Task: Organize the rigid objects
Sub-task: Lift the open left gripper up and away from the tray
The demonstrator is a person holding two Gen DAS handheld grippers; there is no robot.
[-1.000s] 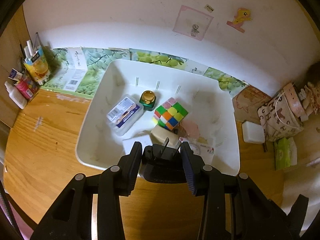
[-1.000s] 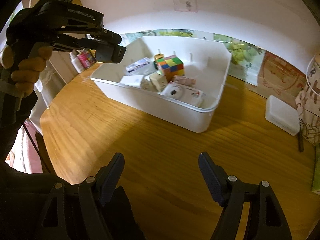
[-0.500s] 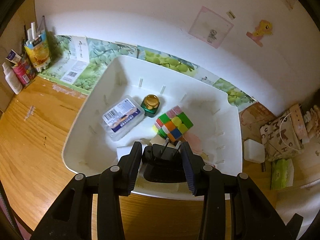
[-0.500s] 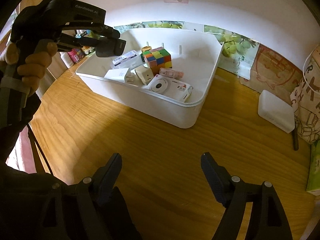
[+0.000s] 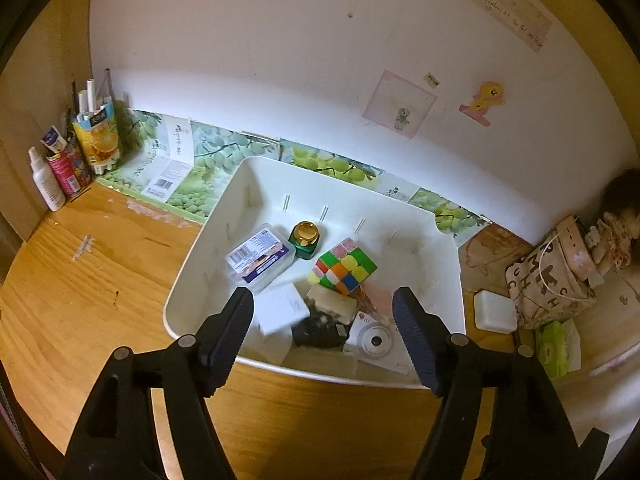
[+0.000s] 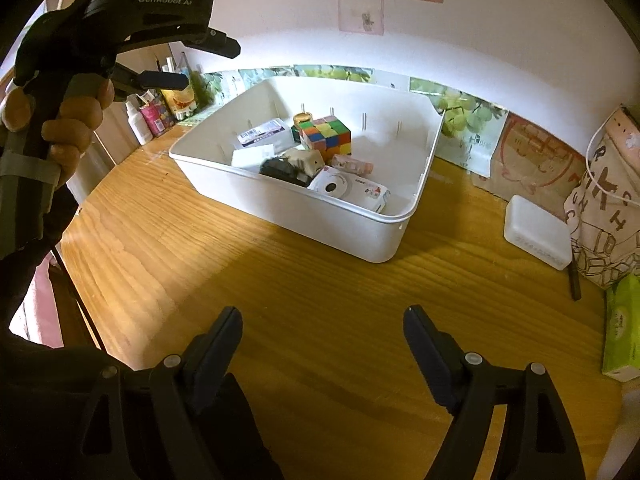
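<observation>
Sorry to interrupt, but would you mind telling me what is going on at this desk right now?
A person is sorting small rigid items into a white plastic bin on a wooden desk. The left gripper hangs over the bin's near edge, jaws opening, with a black plug-like block lying in the bin below them, beside a multicoloured puzzle cube and a white instant camera. The right gripper is over bare desk, jaws opening, nothing between them.

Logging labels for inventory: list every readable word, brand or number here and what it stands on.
"GenRobot AI": left gripper body.
Large letters "R", "U", "H", "C": printed bag.
Barcoded clear box, white camera, juice carton, wall note: print too small or blurred.
</observation>
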